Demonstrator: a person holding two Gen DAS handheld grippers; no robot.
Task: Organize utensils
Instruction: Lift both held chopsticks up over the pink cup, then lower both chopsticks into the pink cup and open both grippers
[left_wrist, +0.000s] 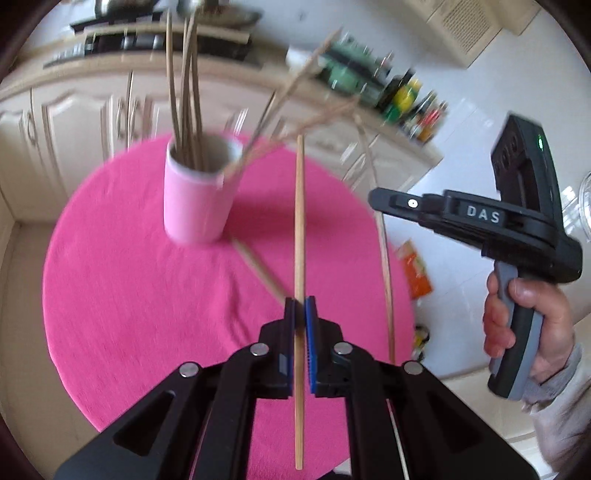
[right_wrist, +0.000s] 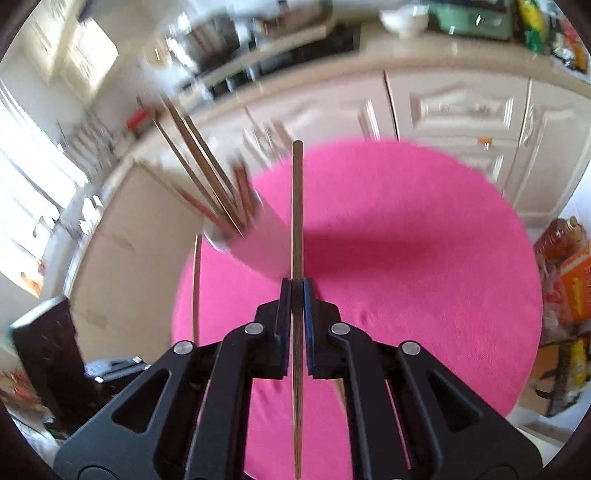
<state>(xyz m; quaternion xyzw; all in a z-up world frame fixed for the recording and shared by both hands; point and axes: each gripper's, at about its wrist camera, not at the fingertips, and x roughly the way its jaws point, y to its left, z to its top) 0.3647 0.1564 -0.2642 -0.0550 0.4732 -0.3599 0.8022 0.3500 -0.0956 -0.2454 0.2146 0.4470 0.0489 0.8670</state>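
Several thin wooden chopsticks (left_wrist: 184, 96) already stand in the pale pink cylindrical cup (left_wrist: 195, 195) on the round pink tablecloth (left_wrist: 110, 277), one more (left_wrist: 255, 266) lies loose, while left gripper (left_wrist: 300, 314) and right gripper (right_wrist: 297, 295) each pinch another chopstick, undelivered.

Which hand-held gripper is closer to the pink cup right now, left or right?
Right, as far as these views show. The right hand-held gripper sits just beside the pink cup, gripping a chopstick. The left hand-held gripper sits farther back across the pink tablecloth.
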